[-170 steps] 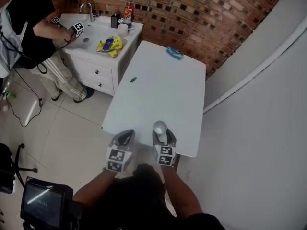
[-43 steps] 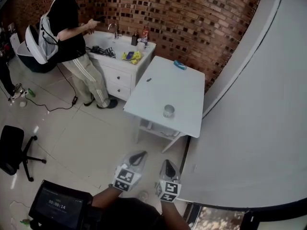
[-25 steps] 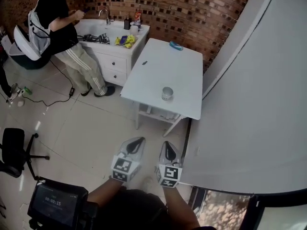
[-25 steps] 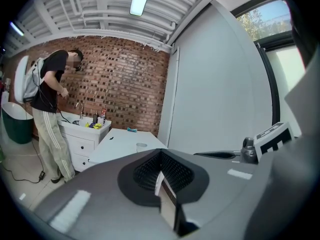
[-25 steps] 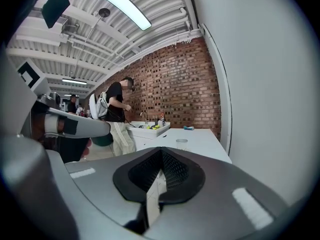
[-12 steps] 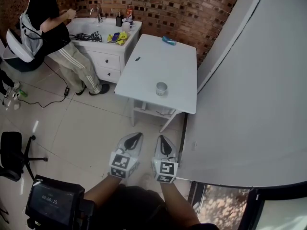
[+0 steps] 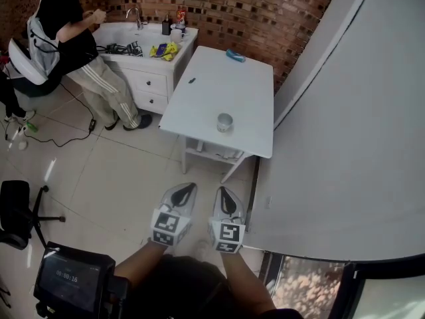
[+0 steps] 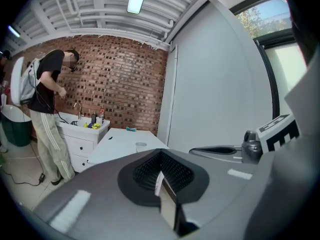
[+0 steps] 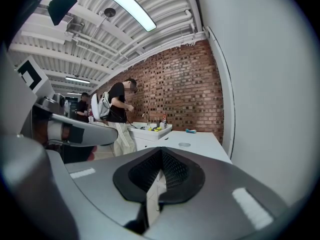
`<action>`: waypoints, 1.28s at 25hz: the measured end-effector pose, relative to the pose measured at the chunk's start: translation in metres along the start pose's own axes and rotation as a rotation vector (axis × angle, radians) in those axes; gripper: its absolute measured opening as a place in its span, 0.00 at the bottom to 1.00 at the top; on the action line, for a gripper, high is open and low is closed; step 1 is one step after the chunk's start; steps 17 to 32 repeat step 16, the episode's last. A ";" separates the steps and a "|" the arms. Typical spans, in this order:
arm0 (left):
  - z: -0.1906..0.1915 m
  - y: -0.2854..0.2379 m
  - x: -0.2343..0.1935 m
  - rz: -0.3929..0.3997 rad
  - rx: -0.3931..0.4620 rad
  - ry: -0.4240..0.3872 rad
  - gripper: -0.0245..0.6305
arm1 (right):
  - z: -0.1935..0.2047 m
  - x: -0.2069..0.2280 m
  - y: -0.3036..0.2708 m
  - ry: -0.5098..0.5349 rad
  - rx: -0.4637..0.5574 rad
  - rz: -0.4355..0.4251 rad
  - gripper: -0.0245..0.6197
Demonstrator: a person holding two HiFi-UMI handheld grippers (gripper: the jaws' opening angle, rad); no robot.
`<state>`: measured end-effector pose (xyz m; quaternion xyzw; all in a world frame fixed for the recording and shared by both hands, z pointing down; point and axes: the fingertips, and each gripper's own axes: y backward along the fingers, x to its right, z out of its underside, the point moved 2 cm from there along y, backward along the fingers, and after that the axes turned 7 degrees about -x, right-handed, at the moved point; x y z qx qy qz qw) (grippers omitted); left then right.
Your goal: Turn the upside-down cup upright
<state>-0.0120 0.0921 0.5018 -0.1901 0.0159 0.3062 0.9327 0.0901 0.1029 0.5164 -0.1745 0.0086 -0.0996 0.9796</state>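
a small pale round cup stands mouth up on the white rectangular table, toward the table's near end and closer to its right edge than its left. nothing touches it. the left gripper and right gripper hang side by side over the pale tiled floor, well short of the table's near end. each has its jaws pressed together with nothing between them. in the left gripper view the cup shows far ahead, past the closed tips. at the table's far end lies a small blue object. a white sink cabinet sits against the table's far left corner, where a person in a black top stands.
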 end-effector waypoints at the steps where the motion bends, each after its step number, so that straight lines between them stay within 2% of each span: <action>1: 0.000 0.001 -0.001 -0.001 -0.001 0.002 0.04 | 0.000 -0.001 0.000 0.001 -0.001 0.000 0.06; 9: 0.000 0.001 0.004 0.016 -0.001 -0.004 0.04 | 0.002 0.001 0.002 -0.001 -0.005 0.009 0.06; 16: -0.006 0.001 -0.002 -0.002 0.008 -0.039 0.04 | -0.004 -0.001 0.000 0.013 0.000 0.018 0.06; 32: -0.006 0.001 -0.002 -0.002 0.008 -0.039 0.04 | -0.004 -0.001 0.000 0.013 0.000 0.018 0.06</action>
